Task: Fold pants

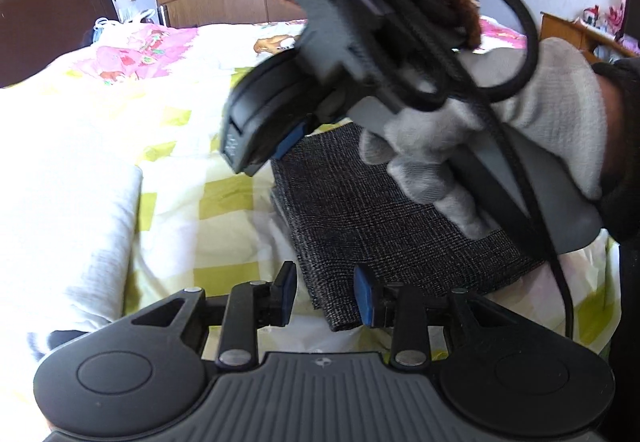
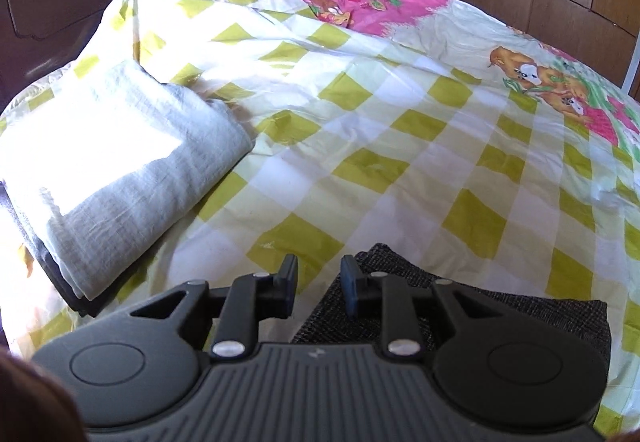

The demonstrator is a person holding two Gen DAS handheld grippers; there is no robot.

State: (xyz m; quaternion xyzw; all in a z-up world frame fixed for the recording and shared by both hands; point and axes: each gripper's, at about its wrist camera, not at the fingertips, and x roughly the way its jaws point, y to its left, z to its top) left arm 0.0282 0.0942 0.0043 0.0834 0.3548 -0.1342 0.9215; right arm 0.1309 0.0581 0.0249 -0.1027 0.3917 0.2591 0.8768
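While both grippers' fingers (image 1: 288, 292) gape empty, folded pants (image 1: 360, 214) lie on the bed (image 2: 400, 146).

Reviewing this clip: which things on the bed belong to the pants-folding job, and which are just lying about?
Part of the job:
- dark grey pants, folded flat on the bed
- left tongs, open, empty
- right tongs, open, empty

Lying about:
- folded white cloth
- checked bedspread
- pink printed pillow
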